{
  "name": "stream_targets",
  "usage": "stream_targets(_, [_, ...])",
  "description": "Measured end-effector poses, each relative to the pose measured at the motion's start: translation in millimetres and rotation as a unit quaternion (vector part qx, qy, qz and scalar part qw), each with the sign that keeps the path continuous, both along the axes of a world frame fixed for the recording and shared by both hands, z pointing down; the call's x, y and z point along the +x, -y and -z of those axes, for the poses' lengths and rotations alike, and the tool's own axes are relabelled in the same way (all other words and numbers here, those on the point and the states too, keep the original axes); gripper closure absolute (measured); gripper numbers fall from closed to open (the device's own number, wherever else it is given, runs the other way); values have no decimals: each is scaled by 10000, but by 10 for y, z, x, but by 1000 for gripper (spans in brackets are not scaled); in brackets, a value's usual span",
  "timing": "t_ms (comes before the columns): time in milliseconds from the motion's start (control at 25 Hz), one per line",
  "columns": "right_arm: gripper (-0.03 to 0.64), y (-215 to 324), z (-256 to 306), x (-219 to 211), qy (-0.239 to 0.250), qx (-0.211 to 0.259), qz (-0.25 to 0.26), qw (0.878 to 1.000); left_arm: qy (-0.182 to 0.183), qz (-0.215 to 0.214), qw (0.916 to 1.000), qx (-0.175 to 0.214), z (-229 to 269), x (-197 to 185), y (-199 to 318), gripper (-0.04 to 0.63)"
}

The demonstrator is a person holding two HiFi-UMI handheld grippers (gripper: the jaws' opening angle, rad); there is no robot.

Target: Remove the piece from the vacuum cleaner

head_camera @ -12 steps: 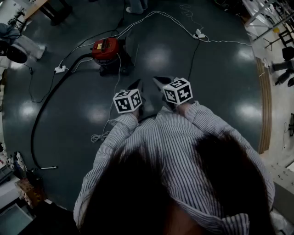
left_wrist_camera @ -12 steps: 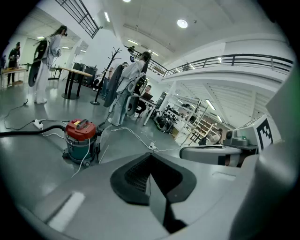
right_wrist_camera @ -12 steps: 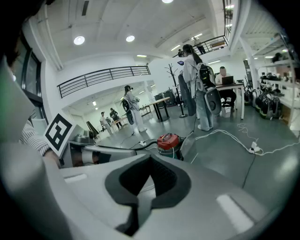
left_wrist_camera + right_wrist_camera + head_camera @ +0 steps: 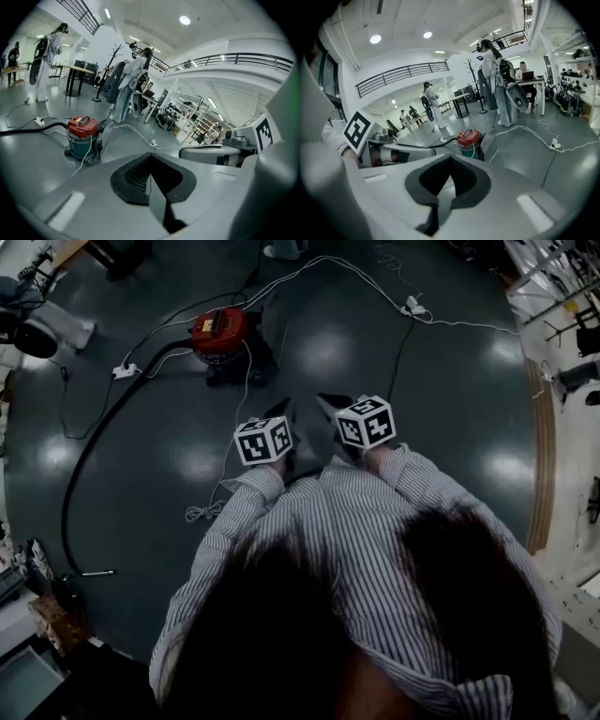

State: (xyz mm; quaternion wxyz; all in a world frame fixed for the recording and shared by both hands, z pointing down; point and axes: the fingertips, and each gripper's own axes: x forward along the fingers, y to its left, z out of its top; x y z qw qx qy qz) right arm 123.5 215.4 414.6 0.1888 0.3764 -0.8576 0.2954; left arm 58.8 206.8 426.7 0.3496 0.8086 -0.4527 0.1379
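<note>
No words, brand names or numbers can be read anywhere. The only printed signs are black-and-white square code patterns on the faces of the left marker cube (image 4: 262,442) and the right marker cube (image 4: 366,422); they carry no letters. A small yellowish label (image 4: 78,120) sits on the red lid of the vacuum cleaner (image 4: 83,137), too small to make out.
</note>
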Motion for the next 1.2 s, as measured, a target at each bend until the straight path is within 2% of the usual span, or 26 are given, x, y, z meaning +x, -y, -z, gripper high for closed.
stream_targets(240, [617,83,-8,62,18,40,-69,10000,-40,57,9999,-84,-56,47,18,589])
stream_targets(560, [617,300,-122,317,195,-199,-175,9995,-94,213,9996,-157,-140,276,164,589])
stream_targets(760, [617,361,-362,404,157,-553,-23,9983,-405,481,9980,-116,-177,367,231,589])
stream_targets(920, [617,539,-509,394,397,-880,-330,9948,-384,516,9975,-297,-305,273,347,589])
stream_targets(1080, [615,993,-671,127,255,-1071,-198,9937,-493,608,9954,-555,-463,-20,846,589])
stream_targets(1200, [617,1428,-680,-84,291,-1096,-366,9929,-449,604,9955,-579,-444,-309,1274,589])
